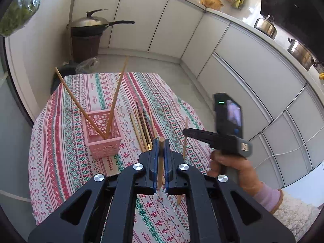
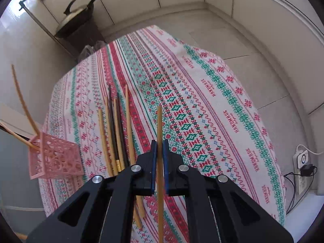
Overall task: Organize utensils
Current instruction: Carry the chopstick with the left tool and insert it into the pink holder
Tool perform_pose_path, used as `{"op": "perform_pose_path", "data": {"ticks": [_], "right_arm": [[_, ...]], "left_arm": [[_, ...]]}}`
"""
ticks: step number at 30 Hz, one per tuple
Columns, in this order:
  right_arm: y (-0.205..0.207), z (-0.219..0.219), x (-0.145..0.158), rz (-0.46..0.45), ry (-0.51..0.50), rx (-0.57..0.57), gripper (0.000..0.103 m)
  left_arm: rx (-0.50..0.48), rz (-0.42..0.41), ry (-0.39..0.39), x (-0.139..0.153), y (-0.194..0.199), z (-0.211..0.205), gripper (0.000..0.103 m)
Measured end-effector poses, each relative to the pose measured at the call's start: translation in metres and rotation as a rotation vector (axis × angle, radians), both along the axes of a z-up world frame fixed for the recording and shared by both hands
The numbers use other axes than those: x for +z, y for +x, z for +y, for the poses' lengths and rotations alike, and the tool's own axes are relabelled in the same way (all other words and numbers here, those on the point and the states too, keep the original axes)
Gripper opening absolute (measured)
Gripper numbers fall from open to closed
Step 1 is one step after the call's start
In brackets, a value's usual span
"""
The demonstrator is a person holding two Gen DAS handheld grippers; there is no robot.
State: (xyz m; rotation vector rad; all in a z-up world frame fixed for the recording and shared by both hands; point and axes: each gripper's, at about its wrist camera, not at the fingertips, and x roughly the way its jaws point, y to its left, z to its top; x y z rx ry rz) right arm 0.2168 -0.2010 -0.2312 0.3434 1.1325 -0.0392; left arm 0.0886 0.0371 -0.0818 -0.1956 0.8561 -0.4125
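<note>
Left wrist view: pink basket (image 1: 103,133) holding two chopsticks, loose chopsticks (image 1: 144,125) beside it on the patterned tablecloth (image 1: 60,162). Left gripper (image 1: 161,141) clamps a chopstick (image 1: 161,162), lower end hidden. Right gripper (image 2: 160,143) clamps another chopstick (image 2: 159,141), bottom cut off. White cabinets (image 1: 243,60) behind.

Matt wooden chopsticks (image 2: 113,133); perforated pink plastic basket (image 1: 103,133); woven patterned tablecloth (image 2: 202,101).
</note>
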Motion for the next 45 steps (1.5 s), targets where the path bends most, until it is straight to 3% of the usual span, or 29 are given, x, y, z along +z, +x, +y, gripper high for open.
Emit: {"op": "perform_pose_path", "data": {"ticks": [13, 24, 33, 40, 44, 45], "right_arm": [[-0.076, -0.009, 0.128, -0.289, 0.063, 0.073, 0.006], [-0.096, 0.001, 0.214, -0.475, 0.175, 0.102, 0.006], [-0.087, 0.014, 0.226, -0.49, 0.208, 0.133, 0.006], [-0.078, 0.024, 0.223, -0.482, 0.215, 0.14, 0.006], [-0.072, 0.032, 0.226, -0.487, 0.225, 0.153, 0.006], [-0.071, 0.035, 0.227, -0.49, 0.225, 0.159, 0.006]], "left_arm": [[0.082, -0.107, -0.031, 0.048, -0.02, 0.021, 0.004], [0.194, -0.255, -0.04, 0.109, -0.021, 0.051, 0.004], [0.302, -0.324, 0.036, 0.123, -0.002, 0.062, 0.004], [0.361, -0.316, 0.128, 0.101, 0.026, 0.057, 0.004], [0.365, -0.266, 0.13, 0.079, 0.04, 0.057, 0.006], [0.372, -0.258, 0.123, 0.078, 0.04, 0.059, 0.011]]}}
